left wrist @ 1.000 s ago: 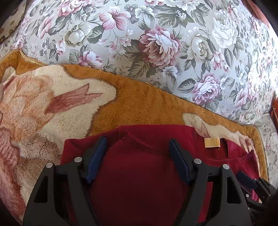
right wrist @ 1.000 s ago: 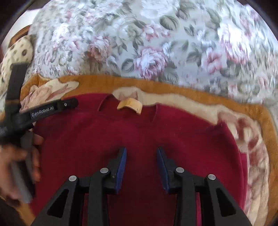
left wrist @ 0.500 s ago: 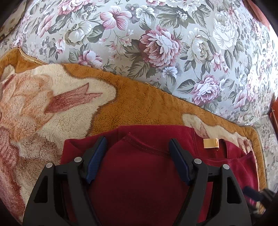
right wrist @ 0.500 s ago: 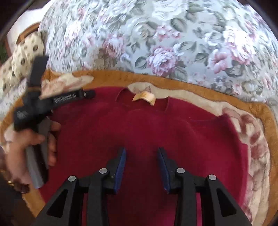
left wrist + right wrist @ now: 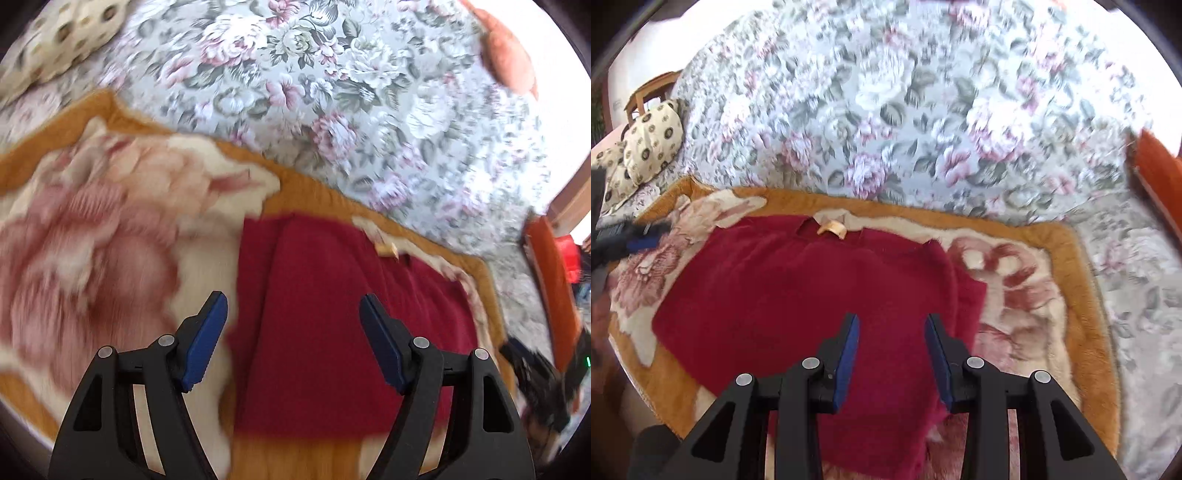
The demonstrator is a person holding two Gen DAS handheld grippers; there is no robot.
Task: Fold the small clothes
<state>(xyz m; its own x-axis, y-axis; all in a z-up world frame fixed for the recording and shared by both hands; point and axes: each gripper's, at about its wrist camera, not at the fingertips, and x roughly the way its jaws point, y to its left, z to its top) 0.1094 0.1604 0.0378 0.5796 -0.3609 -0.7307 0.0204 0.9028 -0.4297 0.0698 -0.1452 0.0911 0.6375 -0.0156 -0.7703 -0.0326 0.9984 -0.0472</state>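
While the red top (image 5: 798,291) is lying flat on the fuzzy orange and cream blanket (image 5: 1067,266), with its little tan tag (image 5: 833,227) at the far edge by the neck, both grippers are hanging above it and touching nothing; the left gripper (image 5: 293,314) is holding its blue fingers (image 5: 203,341) wide apart with nothing between them; the right gripper (image 5: 891,332) is keeping its fingers (image 5: 846,360) only partly apart, also gripping nothing. Behind the blanket a flowery cover (image 5: 905,110) is spreading across the bed, and a spotted pillow (image 5: 652,138) is sitting at the far left.
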